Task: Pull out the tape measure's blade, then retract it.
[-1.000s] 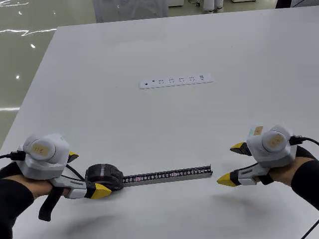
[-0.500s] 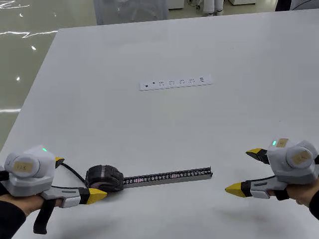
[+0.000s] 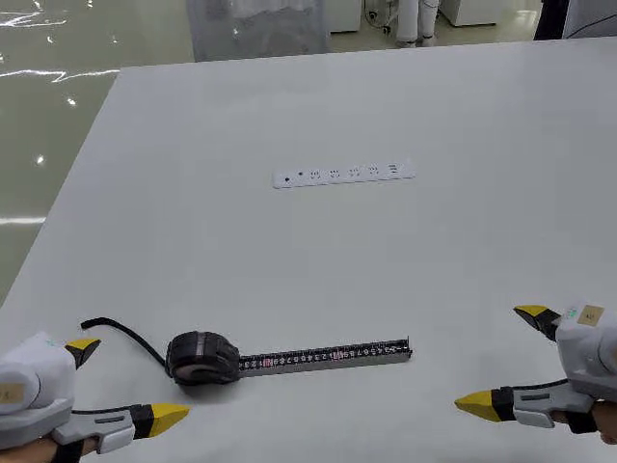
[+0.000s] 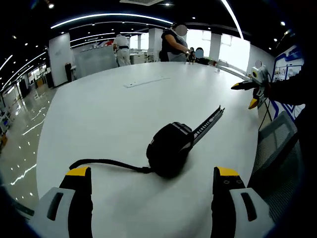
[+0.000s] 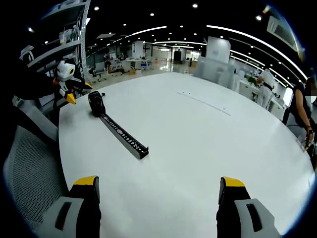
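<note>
Black round-bodied tape measure case (image 3: 202, 357) lies on the white surface (image 3: 289, 251), close to the near edge. Its dark numbered metal blade (image 3: 328, 356) is drawn out flat to the person's right and ends in a small hook (image 3: 409, 349).

- Long axis: left to right, roughly parallel to the near edge and roughly in line with the gap between the two tools.
- Left tongs (image 3: 129, 379): yellow-tipped jaws spread wide, nothing between them. They sit just beside the case on its left, not touching. In the left gripper view the case lies straight ahead between the jaws, with the blade running away beyond it.
- Right tongs (image 3: 497, 355): also spread and empty, off to the right of the hook with bare surface between (the farther of the two from any part of the tape).
- Thin black wrist strap (image 3: 116, 331) curls from the case toward the left tongs and could snag a closing jaw.
- Whether a lock is holding the blade out is too small to tell.

Judgement: the pull-out looks done and the retraction is left. The left side is better placed to steady the case, the right to guide the hook in.

Room: little margin toward the near edge, plenty on the far side. The white power strip (image 3: 344, 174) lies well apart.
</note>
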